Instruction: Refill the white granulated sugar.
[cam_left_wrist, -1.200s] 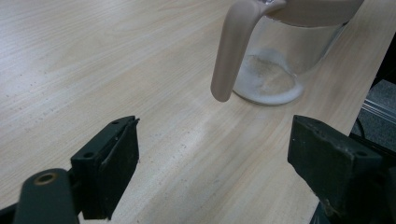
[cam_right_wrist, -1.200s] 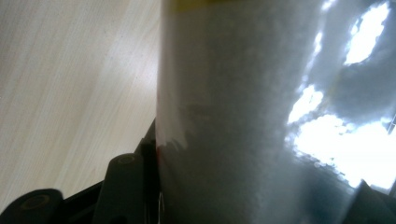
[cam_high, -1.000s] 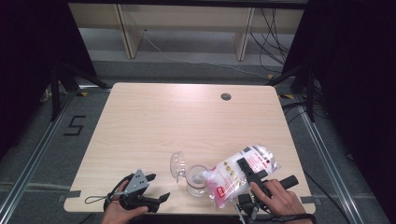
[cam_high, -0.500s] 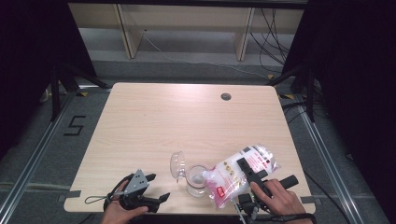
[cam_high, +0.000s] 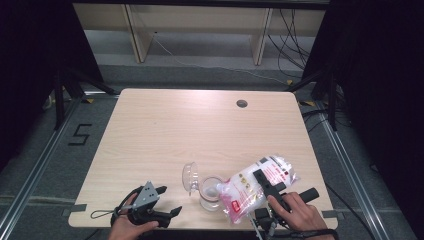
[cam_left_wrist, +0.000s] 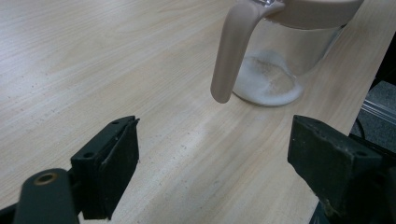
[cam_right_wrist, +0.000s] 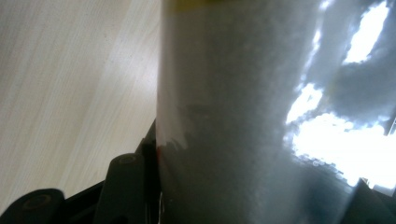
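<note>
A clear jar (cam_high: 211, 194) stands near the table's front edge with white grains in its bottom, and its clear lid (cam_high: 190, 176) is tipped up on its left. The left gripper view shows the jar's (cam_left_wrist: 285, 60) beige handle (cam_left_wrist: 231, 56) up close. A plastic bag of white grains (cam_high: 252, 187) with red print lies tilted, its lower end over the jar's mouth. My right gripper (cam_high: 266, 187) is shut on the bag (cam_right_wrist: 261, 116), with one jaw across the top of it. My left gripper (cam_high: 169, 200) rests open left of the jar, and nothing is between its jaws (cam_left_wrist: 212, 154).
The light wooden table (cam_high: 200, 130) has a round cable hole (cam_high: 242, 103) at the back right. Dark stands and curtains flank the table, and shelving with cables stands behind it. Both hands sit at the table's front edge.
</note>
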